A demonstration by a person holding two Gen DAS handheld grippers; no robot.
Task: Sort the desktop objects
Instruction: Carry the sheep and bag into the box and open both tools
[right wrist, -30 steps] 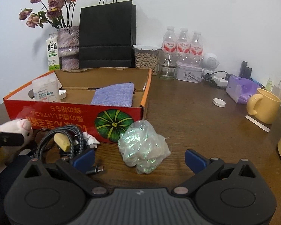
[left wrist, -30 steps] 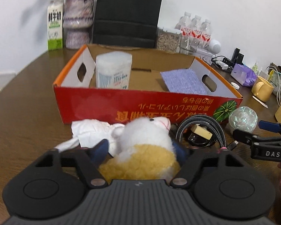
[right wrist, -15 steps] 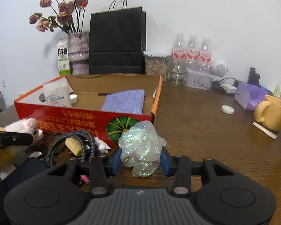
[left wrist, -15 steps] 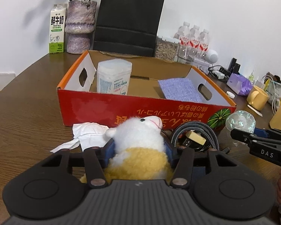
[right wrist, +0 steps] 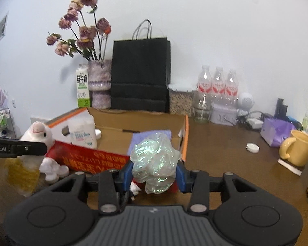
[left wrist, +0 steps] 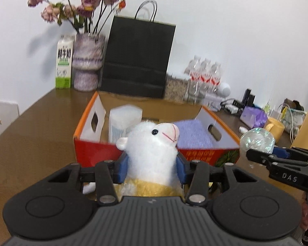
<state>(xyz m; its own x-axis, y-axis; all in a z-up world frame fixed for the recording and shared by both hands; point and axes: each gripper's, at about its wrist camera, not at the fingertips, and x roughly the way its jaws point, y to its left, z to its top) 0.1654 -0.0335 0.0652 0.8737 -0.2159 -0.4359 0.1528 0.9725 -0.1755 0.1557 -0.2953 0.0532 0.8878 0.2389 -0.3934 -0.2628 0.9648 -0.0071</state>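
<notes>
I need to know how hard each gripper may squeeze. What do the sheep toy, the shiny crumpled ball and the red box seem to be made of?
Sheep toy: soft plush, fluffy white pile over a yellow knitted-looking body; it dents between the pads.
Shiny ball: probably thin crumpled plastic film, translucent with an iridescent green-pink sheen and sharp creases.
Red box: cardboard, glossy red print outside, plain brown inside, with die-cut handle holes.

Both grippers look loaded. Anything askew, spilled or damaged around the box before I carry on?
Nothing spilled or damaged. The plush sheep sits clamped in the left gripper, the iridescent plastic wad in the right gripper. Only oddity: the red cardboard box shows its printing upside down from here.
</notes>
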